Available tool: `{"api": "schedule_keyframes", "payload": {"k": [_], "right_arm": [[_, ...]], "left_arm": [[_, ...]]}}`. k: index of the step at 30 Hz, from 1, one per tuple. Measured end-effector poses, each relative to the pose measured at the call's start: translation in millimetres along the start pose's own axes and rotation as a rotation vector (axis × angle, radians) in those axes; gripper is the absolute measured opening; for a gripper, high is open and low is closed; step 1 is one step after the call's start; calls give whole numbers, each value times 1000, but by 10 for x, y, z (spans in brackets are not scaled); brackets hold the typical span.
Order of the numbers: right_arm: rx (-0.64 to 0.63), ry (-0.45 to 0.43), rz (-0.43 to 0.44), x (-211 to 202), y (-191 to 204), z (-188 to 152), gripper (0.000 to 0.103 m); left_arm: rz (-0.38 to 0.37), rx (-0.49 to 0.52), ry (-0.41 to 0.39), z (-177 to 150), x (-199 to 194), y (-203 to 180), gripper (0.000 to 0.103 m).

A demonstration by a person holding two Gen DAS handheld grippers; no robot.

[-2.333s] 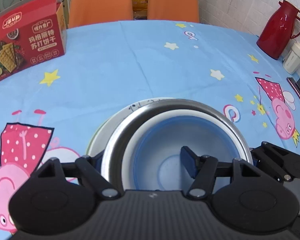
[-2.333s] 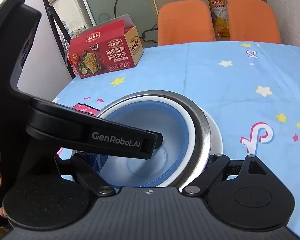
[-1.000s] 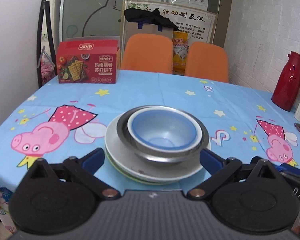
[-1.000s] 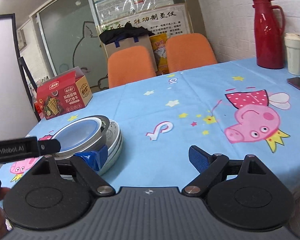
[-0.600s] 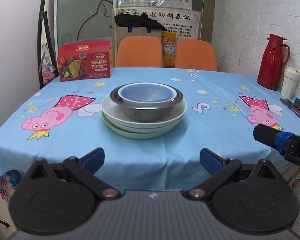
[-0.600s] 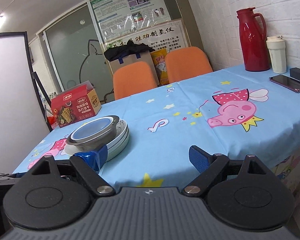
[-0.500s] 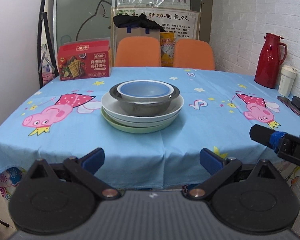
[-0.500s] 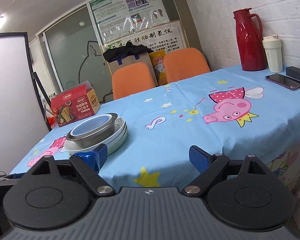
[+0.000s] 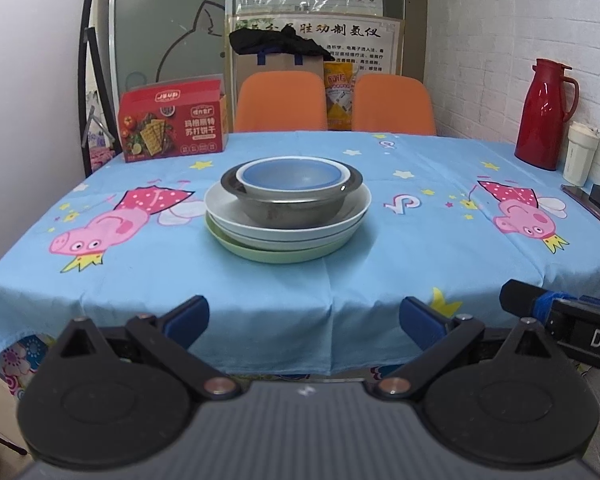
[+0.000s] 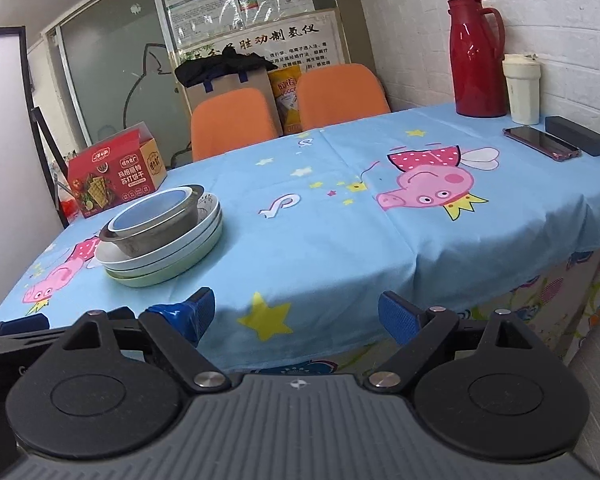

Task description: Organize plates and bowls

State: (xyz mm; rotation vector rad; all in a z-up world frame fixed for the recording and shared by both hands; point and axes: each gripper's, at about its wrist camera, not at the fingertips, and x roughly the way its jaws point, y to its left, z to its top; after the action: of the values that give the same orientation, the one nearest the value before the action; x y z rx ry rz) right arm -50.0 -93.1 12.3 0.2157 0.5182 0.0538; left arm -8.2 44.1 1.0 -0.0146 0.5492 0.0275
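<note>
A blue-and-white bowl [image 9: 292, 176] sits inside a steel bowl [image 9: 296, 210], on white plates [image 9: 356, 210] over a pale green plate [image 9: 268, 255], stacked mid-table. The stack also shows at the left of the right wrist view, with the blue bowl [image 10: 152, 210], steel bowl [image 10: 156, 240] and green plate [image 10: 156, 278]. My left gripper [image 9: 304, 320] is open and empty, held back in front of the table's near edge. My right gripper [image 10: 296, 314] is open and empty, off the table's front edge, right of the stack.
A red cracker box [image 9: 172, 124] stands at the back left. A red thermos [image 9: 546, 114] and white cup [image 9: 580, 154] stand at the back right, with a phone [image 10: 542, 143] and a black case [image 10: 576, 141] near them. Two orange chairs [image 9: 282, 100] are behind the table.
Both grippers have let go of the bowls and pulled back from over the stack to beyond the table's near edge, open. The stack has stayed in place.
</note>
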Motion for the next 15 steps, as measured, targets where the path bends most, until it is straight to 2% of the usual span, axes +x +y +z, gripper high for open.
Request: {"api": "schedule_keyframes", "payload": {"k": [11, 15], "right_arm": [[-32, 2, -67, 18, 19, -21, 76], [-20, 11, -60, 28, 8, -27, 76]], "left_arm": [[9, -6, 4, -1, -5, 21, 100], [20, -10, 2, 4, -12, 26, 100]]}}
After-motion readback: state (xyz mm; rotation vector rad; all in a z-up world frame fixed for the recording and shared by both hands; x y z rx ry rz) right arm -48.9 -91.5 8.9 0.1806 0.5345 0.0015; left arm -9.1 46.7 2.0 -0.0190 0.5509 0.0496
